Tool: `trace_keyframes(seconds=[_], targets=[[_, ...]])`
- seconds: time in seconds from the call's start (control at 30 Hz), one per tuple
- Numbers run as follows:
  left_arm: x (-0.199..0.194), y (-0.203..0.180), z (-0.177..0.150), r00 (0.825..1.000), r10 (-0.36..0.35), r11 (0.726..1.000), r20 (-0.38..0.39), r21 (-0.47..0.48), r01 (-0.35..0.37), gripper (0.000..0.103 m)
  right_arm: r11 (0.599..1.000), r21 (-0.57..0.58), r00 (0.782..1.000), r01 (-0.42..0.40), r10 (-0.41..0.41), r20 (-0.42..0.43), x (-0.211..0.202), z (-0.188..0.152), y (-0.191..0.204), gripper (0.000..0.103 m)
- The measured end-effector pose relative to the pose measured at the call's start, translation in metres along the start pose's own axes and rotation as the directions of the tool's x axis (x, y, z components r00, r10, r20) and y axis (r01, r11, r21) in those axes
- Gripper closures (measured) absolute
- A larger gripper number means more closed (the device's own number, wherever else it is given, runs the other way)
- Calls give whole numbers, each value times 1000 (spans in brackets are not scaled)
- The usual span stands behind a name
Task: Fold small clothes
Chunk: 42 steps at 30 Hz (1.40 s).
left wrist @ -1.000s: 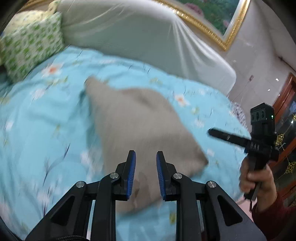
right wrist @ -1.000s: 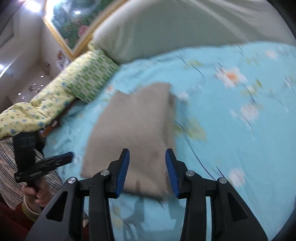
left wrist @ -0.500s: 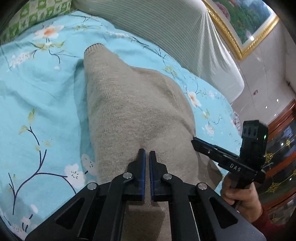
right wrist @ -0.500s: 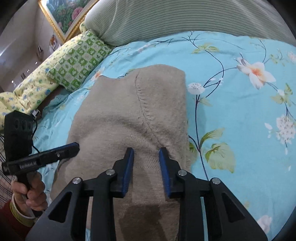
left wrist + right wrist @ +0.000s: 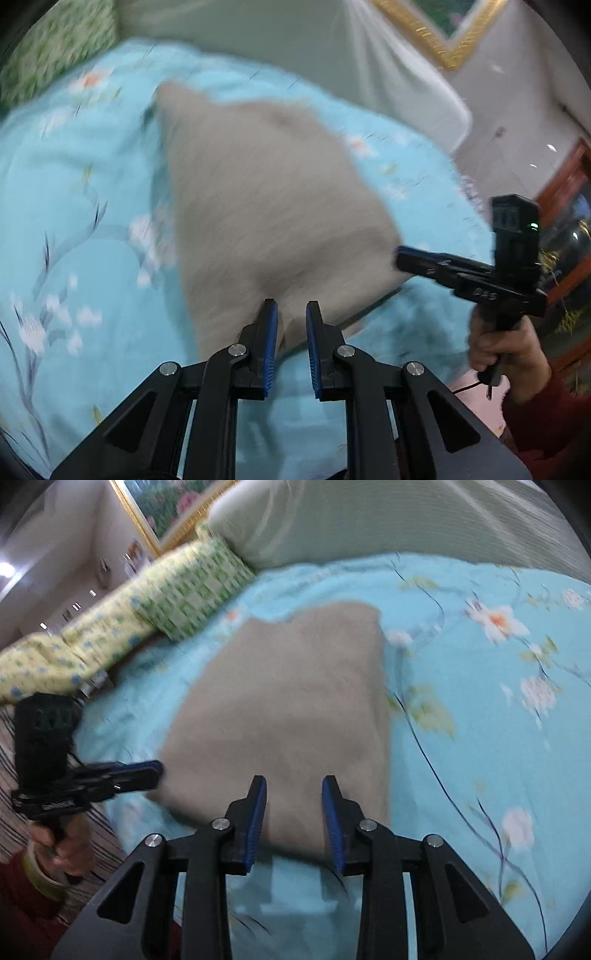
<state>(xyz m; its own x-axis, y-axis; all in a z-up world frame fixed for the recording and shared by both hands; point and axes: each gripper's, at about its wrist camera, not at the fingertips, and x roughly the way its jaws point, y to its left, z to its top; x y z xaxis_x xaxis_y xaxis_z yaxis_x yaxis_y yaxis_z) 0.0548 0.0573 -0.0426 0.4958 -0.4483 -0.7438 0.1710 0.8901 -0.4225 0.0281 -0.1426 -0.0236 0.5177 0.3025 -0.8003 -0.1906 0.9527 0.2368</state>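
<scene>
Left gripper (image 5: pixel 291 314): jaws apart with slim gap, just reopened from shut half a second ago; raised cloth ridge sits between pads, contact unclear through blur, likely released. Right gripper (image 5: pixel 293 790): jaws apart, slightly wider than half a second ago, over near hem, gripping nothing. Beige knit garment (image 5: pixel 291 701) lies flat mid-bed on blue floral bedspread (image 5: pixel 498 738), near edge toward bed's near edge, looks partly folded; further folds probably remain. Both views pulled back since half a second ago. Green patterned pillow (image 5: pixel 192 590) at bed's far left corner.
</scene>
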Motion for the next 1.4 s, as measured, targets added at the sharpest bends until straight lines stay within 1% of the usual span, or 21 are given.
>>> trace_keyframes(seconds=[0.03, 0.1, 0.2, 0.27, 0.33, 0.4, 0.47, 0.53, 0.63, 0.7, 0.77, 0.8, 0.83, 0.93, 1.0, 1.03, 1.13, 1.2, 1.3, 1.33, 1.4], targets=[[5, 10, -3, 999, -33, 998, -6, -48, 32, 91, 1000, 17, 1000, -8, 8, -2, 4, -3, -6, 71], [3, 15, -4, 998, -58, 995, 9, -77, 59, 91, 998, 53, 999, -47, 45, 28, 3, -6, -14, 71], [-3, 4, -5, 1000, -11, 999, 8, -37, 11, 88, 997, 61, 999, -38, 37, 29, -2, -5, -11, 71], [-7, -5, -7, 1000, 13, 1000, 8, -12, -13, 80, 998, 55, 999, -32, 30, 30, -7, -3, -5, 71], [-13, -11, -8, 1000, 12, 1000, 24, -14, -11, 64, 998, 55, 999, -25, 23, 36, -13, -3, 0, 70], [-18, -16, -8, 999, 17, 1000, 40, -17, -16, 58, 998, 59, 998, -31, 28, 49, -18, -4, 2, 67], [-22, -20, -10, 998, 41, 999, 53, -3, -41, 55, 997, 63, 998, -37, 33, 60, -23, -6, 3, 63], [-25, -24, -9, 996, 64, 998, 55, 4, -64, 54, 997, 71, 997, -38, 33, 66, -27, -9, 3, 63], [-34, -31, 0, 994, 74, 997, 87, 20, -76, 51, 996, 76, 996, -49, 42, 83, -31, -5, 4, 63], [-39, -28, 14, 989, 100, 994, 112, 22, -103, 45, 996, 75, 994, -37, 28, 107, -33, 9, 3, 63], [-42, -18, 36, 981, 130, 991, 145, -1, -131, 45, 996, 79, 992, -40, 30, 121, -32, 24, 0, 62], [-42, -14, 44, 980, 131, 991, 152, -15, -131, 42, 996, 80, 992, -38, 28, 123, -29, 36, -1, 61], [-41, -5, 56, 980, 128, 991, 151, -41, -124, 38, 996, 85, 992, -32, 21, 127, -25, 49, -4, 61], [-31, 22, 89, 982, 112, 988, 150, -122, -94, 36, 994, 99, 992, -51, 39, 120, -9, 77, -12, 56], [-17, 39, 112, 988, 86, 987, 129, -145, -67, 34, 994, 103, 994, -43, 32, 108, 5, 95, -17, 56], [-8, 46, 121, 989, 91, 985, 116, -158, -72, 34, 994, 98, 995, -40, 30, 94, 15, 105, -18, 55], [20, 72, 150, 994, 86, 978, 66, -196, -72, 34, 994, 106, 998, -18, 10, 69, 37, 123, -24, 54], [34, 89, 165, 997, 53, 973, 54, -229, -40, 34, 993, 121, 998, -2, -6, 64, 46, 133, -26, 54], [51, 109, 184, 999, 12, 961, 52, -275, 3, 34, 995, 99, 994, -19, 8, 109, 47, 141, -21, 54], [57, 113, 189, 999, 5, 959, 48, -282, 9, 34, 997, 83, 995, -2, -6, 99, 51, 145, -20, 52], [73, 123, 198, 999, -13, 954, 36, -300, 23, 35, 993, 76, 993, 87, -92, 68, 66, 152, -24, 48]])
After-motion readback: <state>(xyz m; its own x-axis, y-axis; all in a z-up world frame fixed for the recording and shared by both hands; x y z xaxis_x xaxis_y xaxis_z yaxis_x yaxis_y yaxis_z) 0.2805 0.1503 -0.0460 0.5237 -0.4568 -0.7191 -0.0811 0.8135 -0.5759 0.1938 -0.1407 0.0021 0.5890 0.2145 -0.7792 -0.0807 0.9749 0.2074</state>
